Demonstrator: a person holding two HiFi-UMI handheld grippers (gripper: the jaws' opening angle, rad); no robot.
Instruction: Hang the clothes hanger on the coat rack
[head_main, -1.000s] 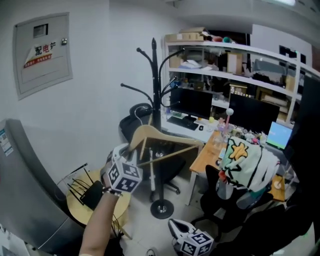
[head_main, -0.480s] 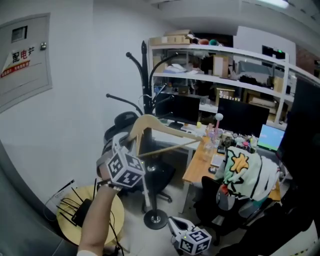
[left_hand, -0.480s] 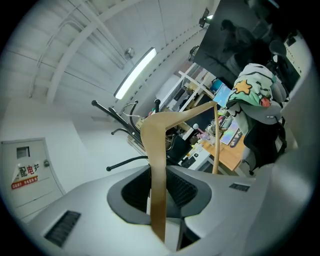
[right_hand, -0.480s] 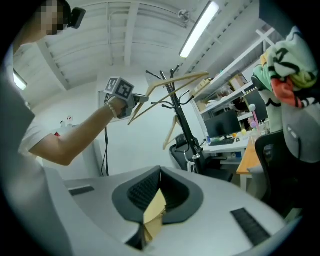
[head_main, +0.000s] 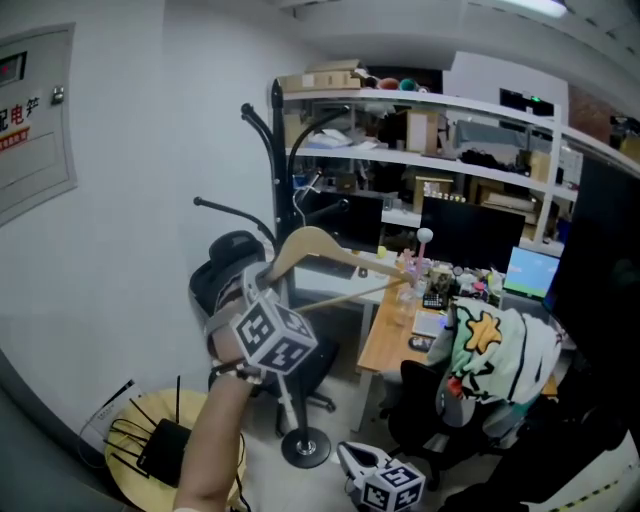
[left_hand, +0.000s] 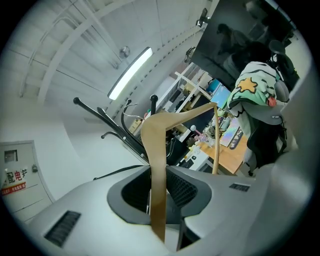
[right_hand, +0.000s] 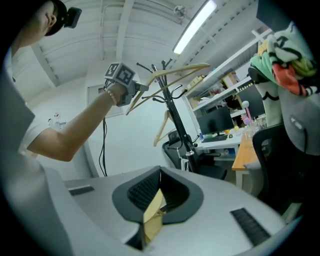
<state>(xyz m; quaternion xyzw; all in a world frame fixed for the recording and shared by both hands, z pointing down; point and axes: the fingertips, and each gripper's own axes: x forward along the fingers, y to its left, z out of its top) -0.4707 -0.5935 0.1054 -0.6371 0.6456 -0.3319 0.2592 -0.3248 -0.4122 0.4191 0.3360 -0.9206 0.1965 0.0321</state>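
Right gripper (right_hand: 152, 210), lowest and nearest: jaws drawn together, a tan sliver at their seam, possibly a pad edge; idle. Left gripper (left_hand: 159, 197), raised at arm's length: jaws pinching one wooden arm of the clothes hanger (head_main: 320, 245), which is held aloft just in front of the coat rack (head_main: 277, 170), clear of its pegs. Progress: hanger in hand and near the rack; hooking it over a peg and letting go remain.

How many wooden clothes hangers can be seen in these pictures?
2. One hanger is clamped in the left gripper; a second hanger hangs on the coat rack. A tan piece in the right gripper is too unclear to count.
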